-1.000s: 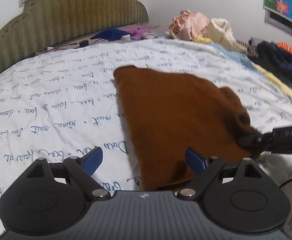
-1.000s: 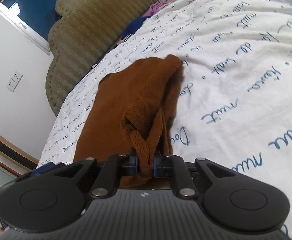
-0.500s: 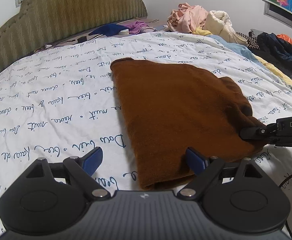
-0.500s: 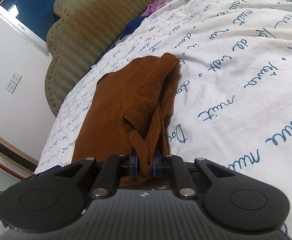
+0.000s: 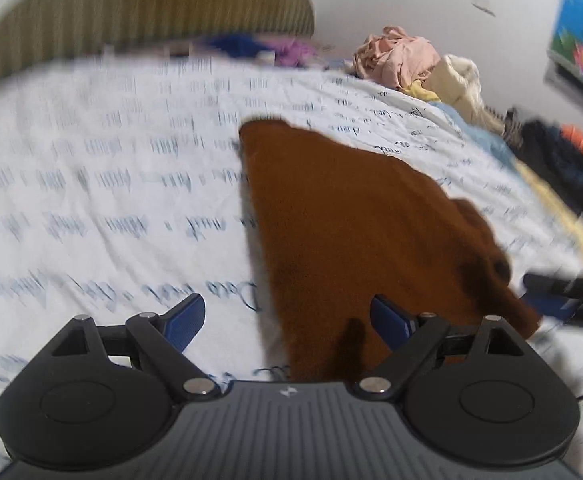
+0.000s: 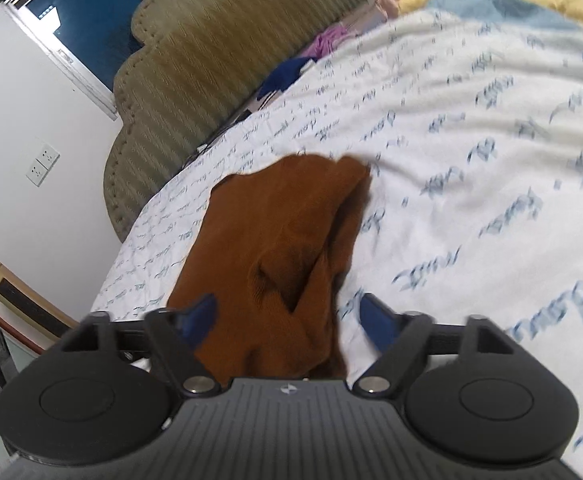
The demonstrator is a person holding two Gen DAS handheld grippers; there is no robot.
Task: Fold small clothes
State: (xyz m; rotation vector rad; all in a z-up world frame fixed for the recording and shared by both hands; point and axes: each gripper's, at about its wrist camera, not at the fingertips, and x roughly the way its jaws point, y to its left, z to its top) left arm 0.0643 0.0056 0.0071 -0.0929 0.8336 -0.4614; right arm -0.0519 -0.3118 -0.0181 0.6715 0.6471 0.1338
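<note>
A brown knit garment point(image 5: 355, 232) lies folded flat on the white bedsheet with blue script point(image 5: 111, 184). My left gripper point(image 5: 287, 320) is open above the garment's near edge, one blue pad over the sheet, the other over the cloth. In the right wrist view the same garment point(image 6: 275, 240) bunches up between the spread jaws of my right gripper point(image 6: 289, 318), which are opening; its blue pads stand clear of the cloth on both sides. The right gripper's fingertips point(image 5: 547, 304) also show at the garment's right corner in the left wrist view.
An olive padded headboard point(image 5: 139, 12) backs the bed. A heap of pink, cream and dark clothes point(image 5: 411, 64) lies at the far right. Blue and purple items point(image 6: 291, 72) sit near the headboard. A wall with a socket point(image 6: 43, 164) stands beside the bed.
My right gripper has let go of the pinched brown cloth and its jaws have spread apart. The left gripper has shifted sideways and rolled a little, blurring its view.
</note>
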